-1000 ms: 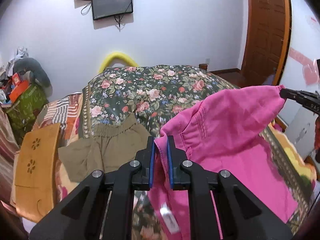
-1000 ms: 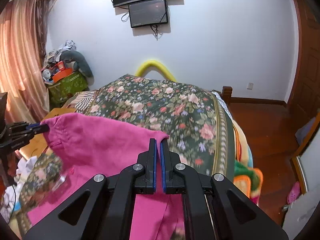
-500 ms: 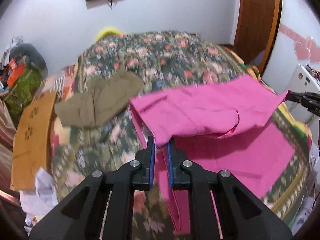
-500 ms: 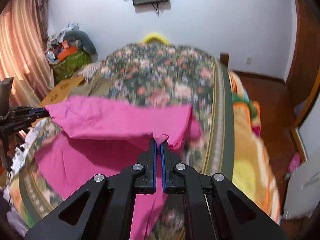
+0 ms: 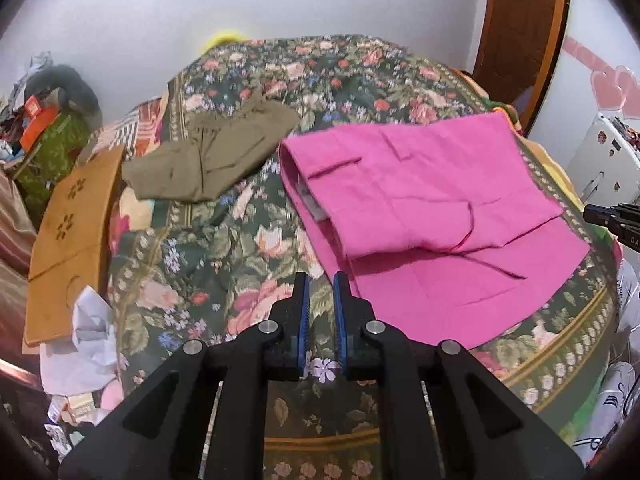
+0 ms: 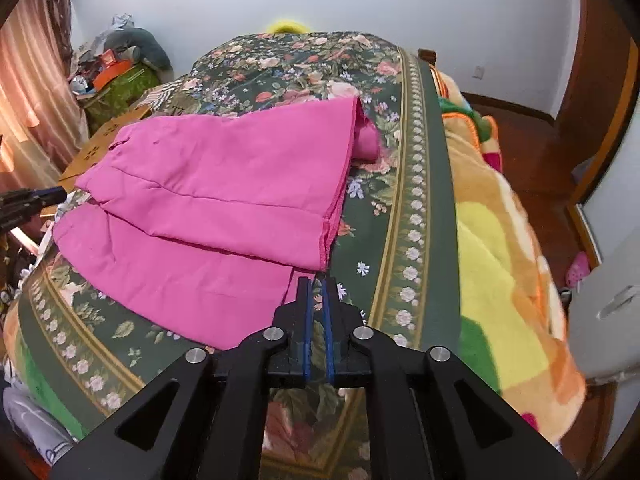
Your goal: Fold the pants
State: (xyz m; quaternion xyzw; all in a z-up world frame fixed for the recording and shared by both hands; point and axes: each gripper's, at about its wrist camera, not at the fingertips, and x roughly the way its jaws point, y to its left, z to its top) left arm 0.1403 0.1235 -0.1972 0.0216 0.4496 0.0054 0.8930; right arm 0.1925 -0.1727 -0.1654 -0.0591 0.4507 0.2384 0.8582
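The left gripper (image 5: 319, 280) has its jaws parted by a narrow gap with only floral bedspread (image 5: 208, 248) showing between the blue pads; nothing is held. The right gripper (image 6: 316, 284) is likewise slightly open and empty, its tips just short of the hem corner of the pink pants (image 6: 216, 200) at 12 o'clock.

From the left wrist view, the pink pants (image 5: 420, 200) lie at about 1 o'clock from the jaws, spread flat on the bed with an upper layer laid over a wider lower layer. The upper layer sits a little askew, so a strip of the lower layer shows along the near edge. The fold looks roughly placed but not squared.

To do this step well, I would judge the next fold should start from the two near corners. Each gripper should pinch both layers together, not only the top one, so the stack moves as one. Lift evenly and keep the cloth taut between the grippers, or the far edge will bunch as it already does at 1 o'clock in the right wrist view.

At 11 o'clock from the left jaws, well apart, lies an olive garment (image 5: 212, 156); keep the pink cloth off it.
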